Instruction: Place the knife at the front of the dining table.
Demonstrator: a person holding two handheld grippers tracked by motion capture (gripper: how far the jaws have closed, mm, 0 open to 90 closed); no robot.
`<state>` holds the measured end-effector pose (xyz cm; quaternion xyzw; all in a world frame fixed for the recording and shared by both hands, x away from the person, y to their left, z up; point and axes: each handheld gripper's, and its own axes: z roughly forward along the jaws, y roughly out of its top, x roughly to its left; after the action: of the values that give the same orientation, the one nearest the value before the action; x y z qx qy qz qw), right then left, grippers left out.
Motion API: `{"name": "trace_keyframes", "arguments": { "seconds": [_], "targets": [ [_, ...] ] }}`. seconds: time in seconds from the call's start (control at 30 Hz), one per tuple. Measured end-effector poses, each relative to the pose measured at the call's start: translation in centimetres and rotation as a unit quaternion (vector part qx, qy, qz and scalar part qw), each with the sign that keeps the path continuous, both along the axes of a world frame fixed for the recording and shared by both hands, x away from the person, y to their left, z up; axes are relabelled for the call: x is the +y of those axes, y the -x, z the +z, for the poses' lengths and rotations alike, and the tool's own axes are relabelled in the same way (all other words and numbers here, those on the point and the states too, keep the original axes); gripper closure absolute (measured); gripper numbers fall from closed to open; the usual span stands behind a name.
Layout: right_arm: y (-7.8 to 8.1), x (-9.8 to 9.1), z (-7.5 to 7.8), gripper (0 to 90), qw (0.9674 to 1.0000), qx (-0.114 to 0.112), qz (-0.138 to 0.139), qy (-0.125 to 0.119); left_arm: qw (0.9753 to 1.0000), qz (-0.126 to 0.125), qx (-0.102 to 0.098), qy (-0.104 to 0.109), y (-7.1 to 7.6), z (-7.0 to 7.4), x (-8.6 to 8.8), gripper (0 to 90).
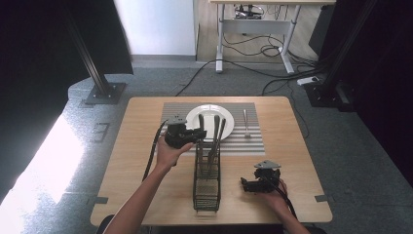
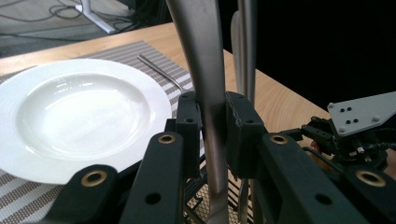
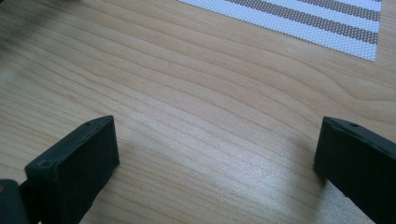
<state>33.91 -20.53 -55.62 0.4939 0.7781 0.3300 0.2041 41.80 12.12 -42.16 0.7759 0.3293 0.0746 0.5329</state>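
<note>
Clearly the left tool clamps a utensil mid-handle, stiff, light, slick steel; the right tool gapes wide, empty.

Right tool jaws wide apart over bare wood table, striped mat top right.

A silver cutlery handle stands upright, smooth and shiny, widening toward its top. It is clamped at mid-length between the two black fingers, and its lower end sits inside the black wire basket. The basket stands on the bench, just in front of the striped mat.
</note>
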Motion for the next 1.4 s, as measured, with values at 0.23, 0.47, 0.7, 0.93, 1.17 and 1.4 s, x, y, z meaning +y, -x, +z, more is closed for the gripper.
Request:
{"name": "trace_keyframes", "arguments": {
  "seconds": [0.23, 0.47, 0.7, 0.93, 1.17, 1.4],
  "targets": [
    [0.0, 0.0, 0.0, 0.0, 1.0, 0.001, -0.001, 0.0, 0.9988, 0.002, -0.047, -0.017, 1.3, 1.6, -0.6, 79.1],
    [0.0, 0.0, 0.0, 0.0, 1.0, 0.0, 0.001, 0.001, 0.9977, 0.007, -0.067, 0.0, 1.8, 3.1, -0.1, 79.4],
    [0.0, 0.0, 0.0, 0.0, 1.0, 0.0, 0.001, 0.0, 0.9946, 0.014, -0.095, 0.04, 2.6, 6.4, 1.4, 79.5],
    [0.0, 0.0, 0.0, 0.0, 1.0, 0.001, 0.001, 0.0, 0.9911, 0.026, -0.117, 0.058, 3.1, 8.8, 2.8, 79.5],
    [0.0, 0.0, 0.0, 0.0, 1.0, 0.0, 0.001, 0.0, 0.9889, 0.045, -0.129, 0.058, 3.5, 10.0, 4.1, 79.6],
    [0.0, 0.0, 0.0, 0.0, 1.0, 0.001, 0.001, 0.0, 0.9873, 0.064, -0.131, 0.063, 3.4, 10.3, 6.1, 79.6]
  ]
}}
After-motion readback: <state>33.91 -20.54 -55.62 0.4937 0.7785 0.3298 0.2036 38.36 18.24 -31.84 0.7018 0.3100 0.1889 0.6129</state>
